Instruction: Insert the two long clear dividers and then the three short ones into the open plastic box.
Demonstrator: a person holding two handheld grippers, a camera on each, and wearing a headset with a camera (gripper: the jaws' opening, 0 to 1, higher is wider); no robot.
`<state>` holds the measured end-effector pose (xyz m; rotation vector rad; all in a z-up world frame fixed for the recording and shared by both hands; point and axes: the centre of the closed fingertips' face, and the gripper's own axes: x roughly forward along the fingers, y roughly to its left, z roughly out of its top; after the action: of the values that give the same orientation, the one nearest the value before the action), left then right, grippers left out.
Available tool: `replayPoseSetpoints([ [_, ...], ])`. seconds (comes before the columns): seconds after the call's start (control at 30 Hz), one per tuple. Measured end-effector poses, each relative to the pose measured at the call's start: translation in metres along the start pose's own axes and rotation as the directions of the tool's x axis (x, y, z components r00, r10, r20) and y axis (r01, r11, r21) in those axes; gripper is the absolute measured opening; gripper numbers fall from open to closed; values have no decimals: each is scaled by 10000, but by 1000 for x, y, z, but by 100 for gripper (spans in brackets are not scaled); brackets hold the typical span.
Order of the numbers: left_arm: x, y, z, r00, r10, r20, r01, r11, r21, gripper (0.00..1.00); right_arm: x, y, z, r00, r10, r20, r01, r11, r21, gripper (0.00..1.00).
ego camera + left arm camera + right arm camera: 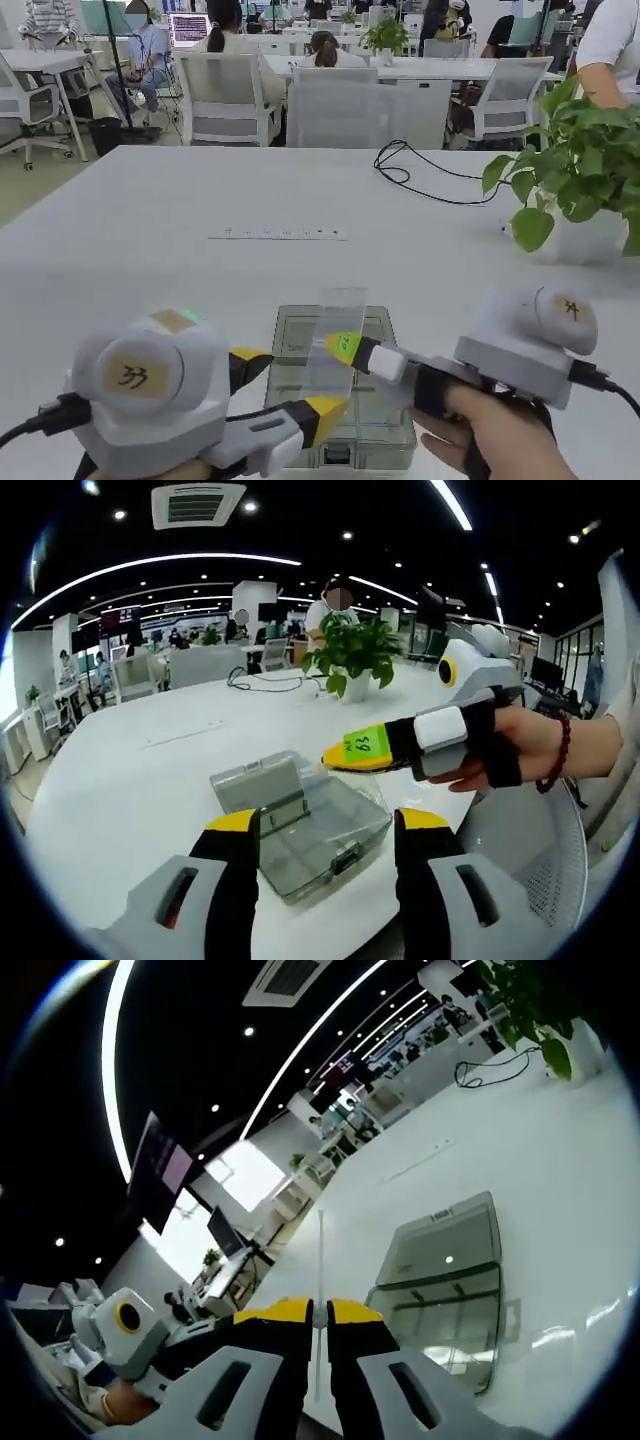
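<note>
Pinching a clear divider (340, 315) (320, 1255) between its closed yellow-tipped jaws, the right gripper (345, 347) (320, 1315) holds the sheet upright just above the open plastic box (388, 425) (272, 868) (450, 1280), which sits on the white table (150, 230) near the person, lid laid back. The left gripper (288, 385) (328, 822) hovers by the box's near left side, jaws spread with nothing between them. A potted plant (580, 180) stands well apart at the table's right.

Broad white table (120, 230) carries a leafy potted plant (575, 170) at its right edge, a looped black cable (420, 178) near it, and a flat white strip (278, 234) mid-surface. Behind: white office chairs (228, 95), seated people (325, 50), a lit screen (188, 28)
</note>
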<state>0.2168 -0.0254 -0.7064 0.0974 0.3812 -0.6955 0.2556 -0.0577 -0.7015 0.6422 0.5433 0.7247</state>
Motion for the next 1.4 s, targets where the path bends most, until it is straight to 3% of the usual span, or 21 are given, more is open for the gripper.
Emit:
replayPoseSetpoints([
  [0.07,-2,2,-1,10000,3,80,-4,10000,96,60,-3,-6,-3,9988,-250,-425,257,9995,167,7],
  [0.23,-3,5,-1,9999,45,139,-49,9995,308,71,-6,-20,-2,9923,-837,-910,852,9963,130,7],
  [0.33,-4,7,-1,9999,61,126,-68,9986,532,78,-9,-28,-2,9846,-1188,-1286,1238,9918,321,7],
  [0.43,-5,10,-3,9999,153,66,-158,9963,845,83,-12,-39,-6,9690,-1679,-1810,1761,9839,300,6],
  [0.57,-5,12,-5,9998,175,50,-179,9962,849,86,-14,-48,-9,9495,-2097,-2334,2245,9737,384,6],
  [0.73,-6,18,-9,9996,263,-63,-256,9952,942,90,-13,-55,-15,9272,-2365,-2904,2636,9629,575,6],
  [0.93,-9,22,-11,9995,284,-113,-270,9939,1069,97,-9,-62,-23,8944,-2640,-3611,3077,9490,684,6],
  [1.1,-10,23,-11,9996,261,-87,-249,9926,1189,100,-6,-65,-24,8720,-2860,-3972,3304,9427,466,6],
  [1.13,-11,23,-11,9997,248,-73,-238,9926,1187,100,-6,-67,-25,8626,-2972,-4094,3444,9377,450,6],
  [1.23,-12,23,-11,9997,242,-80,-230,9915,1283,100,-5,-70,-24,8488,-3115,-4271,3602,9322,360,6],
  [1.4,-12,24,-12,9995,297,-72,-285,9911,1298,100,-2,-76,-25,8183,-3401,-4634,3953,9183,241,6],
])
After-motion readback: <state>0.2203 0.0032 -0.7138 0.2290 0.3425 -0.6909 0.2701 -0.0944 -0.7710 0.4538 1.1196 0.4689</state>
